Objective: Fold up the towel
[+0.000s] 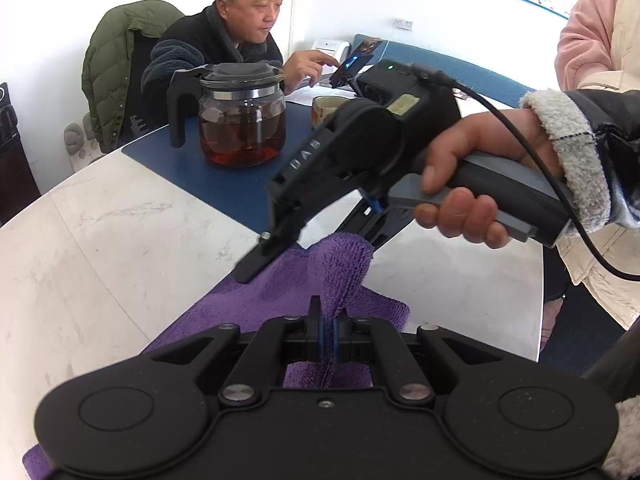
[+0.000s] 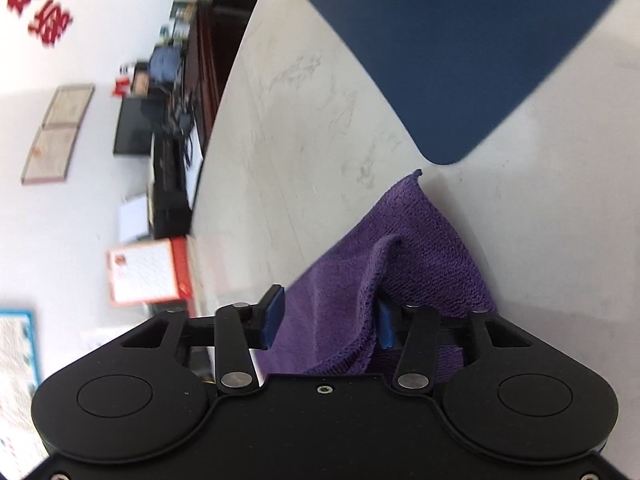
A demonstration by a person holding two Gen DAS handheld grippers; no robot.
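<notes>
Your left claw [image 1: 330, 334] is clenched on the purple towel [image 1: 320, 280]; your right claw [image 2: 326, 320] straddles a raised fold, pads not pressing; the towel stretches ahead along the desk [image 2: 304, 128].

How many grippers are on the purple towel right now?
2. The left gripper pinches a raised fold at the towel's near side; the right gripper straddles another fold further along.

- Left gripper [image 1: 329, 332] tilts downward, jaws pinched tight on the towel [image 1: 344, 264].
- Right gripper [image 2: 326, 320] tilts downward, jaws parted; right hand [image 1: 476, 184] grips its handle.
</notes>
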